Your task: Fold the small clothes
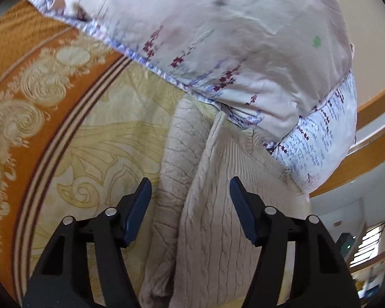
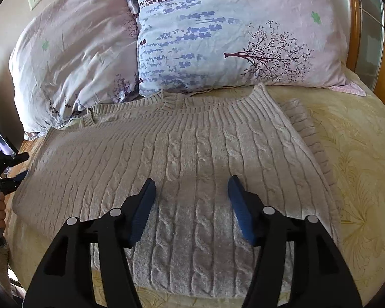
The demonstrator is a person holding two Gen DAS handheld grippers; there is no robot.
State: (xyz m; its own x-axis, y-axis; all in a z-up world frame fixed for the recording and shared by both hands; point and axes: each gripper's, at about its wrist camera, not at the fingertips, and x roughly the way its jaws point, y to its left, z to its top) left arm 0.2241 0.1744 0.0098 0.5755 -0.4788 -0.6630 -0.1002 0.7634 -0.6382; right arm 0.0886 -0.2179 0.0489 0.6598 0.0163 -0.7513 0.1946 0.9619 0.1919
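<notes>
Both tongs are spread wide, pinching nothing. The right tongs (image 2: 191, 188) hover above a beige cable-knit sweater (image 2: 182, 169) lying flat on the bed (image 2: 359, 159). Ahead of them, two floral pillows (image 2: 218, 38) touch its collar. The left tongs (image 1: 190, 192) straddle the sweater's folded edge, a pillow directly ahead.
</notes>
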